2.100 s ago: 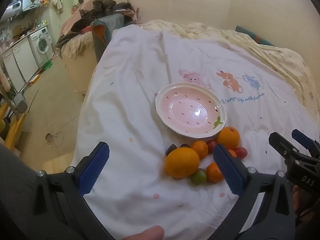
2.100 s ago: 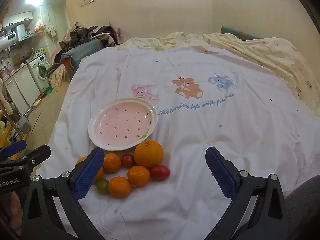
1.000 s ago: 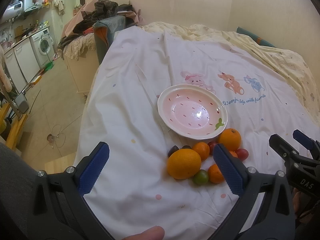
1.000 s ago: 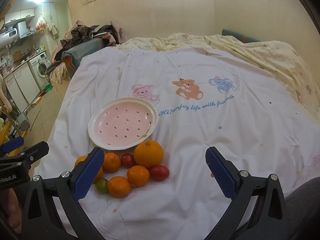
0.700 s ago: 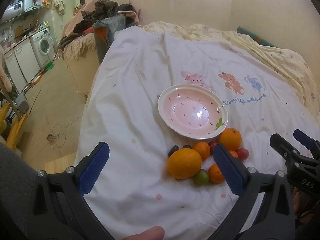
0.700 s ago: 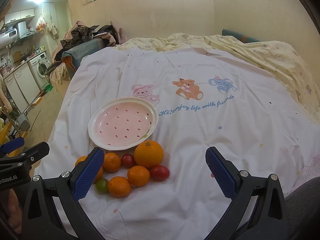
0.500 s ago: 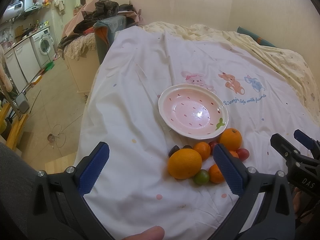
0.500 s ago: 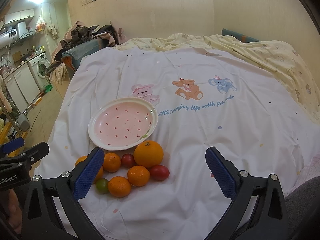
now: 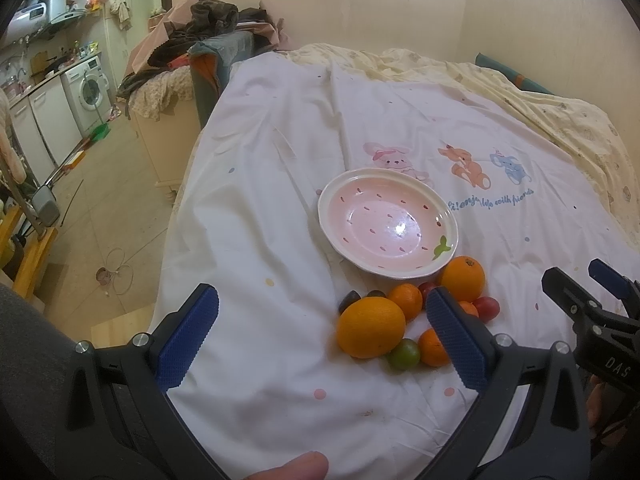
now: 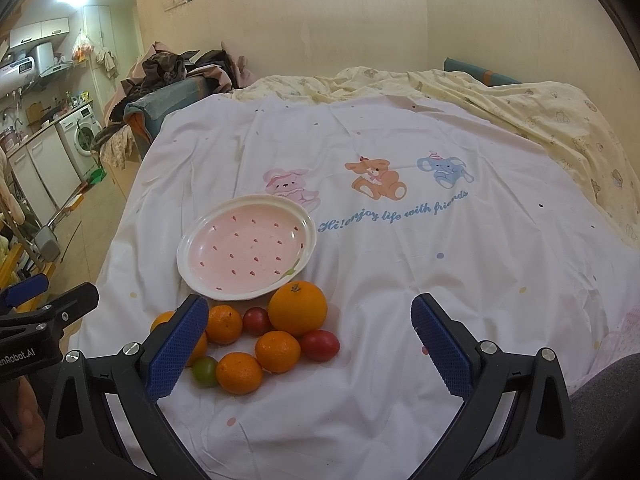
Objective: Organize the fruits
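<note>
An empty pink plate with a cream rim lies on the white bedsheet. Just in front of it sits a cluster of fruit: a big orange at the left, another big orange by the plate's rim, several small tangerines, red tomatoes and one green tomato. My left gripper hangs open above the sheet, its right finger over the cluster's right side. To the right of the fruit, my right gripper is also open, holding nothing.
The sheet carries cartoon animals and blue lettering beyond the plate. A yellow blanket lies at the far right. The bed's left edge drops to a tiled floor; a cabinet piled with clothes stands behind.
Both views have drifted only slightly; the plate and fruit stay put and both grippers remain open.
</note>
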`<action>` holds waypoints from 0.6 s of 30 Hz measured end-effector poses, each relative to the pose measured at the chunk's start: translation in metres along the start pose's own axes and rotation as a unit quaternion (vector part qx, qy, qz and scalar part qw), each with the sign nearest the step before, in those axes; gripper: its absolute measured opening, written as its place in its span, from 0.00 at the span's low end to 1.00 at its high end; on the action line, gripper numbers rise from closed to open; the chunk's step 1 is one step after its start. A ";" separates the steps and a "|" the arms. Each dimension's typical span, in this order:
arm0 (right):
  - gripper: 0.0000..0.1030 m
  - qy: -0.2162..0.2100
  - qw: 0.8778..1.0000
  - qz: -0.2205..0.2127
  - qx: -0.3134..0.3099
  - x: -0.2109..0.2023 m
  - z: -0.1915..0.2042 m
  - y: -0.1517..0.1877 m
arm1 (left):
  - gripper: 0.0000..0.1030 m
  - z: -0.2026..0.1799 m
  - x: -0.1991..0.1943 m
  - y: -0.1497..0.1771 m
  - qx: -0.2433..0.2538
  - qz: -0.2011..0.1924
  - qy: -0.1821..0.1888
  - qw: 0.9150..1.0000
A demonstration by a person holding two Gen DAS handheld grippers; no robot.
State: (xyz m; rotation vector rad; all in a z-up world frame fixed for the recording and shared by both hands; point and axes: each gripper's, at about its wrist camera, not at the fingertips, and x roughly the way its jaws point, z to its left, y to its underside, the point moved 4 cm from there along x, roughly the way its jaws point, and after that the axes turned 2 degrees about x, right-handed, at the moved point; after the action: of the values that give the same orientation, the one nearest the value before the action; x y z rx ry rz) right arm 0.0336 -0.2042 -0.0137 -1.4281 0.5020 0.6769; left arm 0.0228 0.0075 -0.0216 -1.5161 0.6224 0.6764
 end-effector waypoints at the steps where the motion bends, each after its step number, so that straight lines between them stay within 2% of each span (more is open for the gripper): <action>1: 1.00 0.000 1.000 0.001 -0.001 0.000 0.000 0.000 | 0.99 0.000 0.000 0.000 0.000 0.000 -0.001 1.000; 18: 1.00 0.000 1.000 0.001 0.000 0.000 -0.001 0.000 | 0.99 0.001 0.000 0.000 0.001 -0.001 -0.002 1.000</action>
State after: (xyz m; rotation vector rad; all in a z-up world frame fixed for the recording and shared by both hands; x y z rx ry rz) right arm 0.0333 -0.2049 -0.0140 -1.4275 0.5037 0.6789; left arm 0.0226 0.0080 -0.0215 -1.5130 0.6192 0.6765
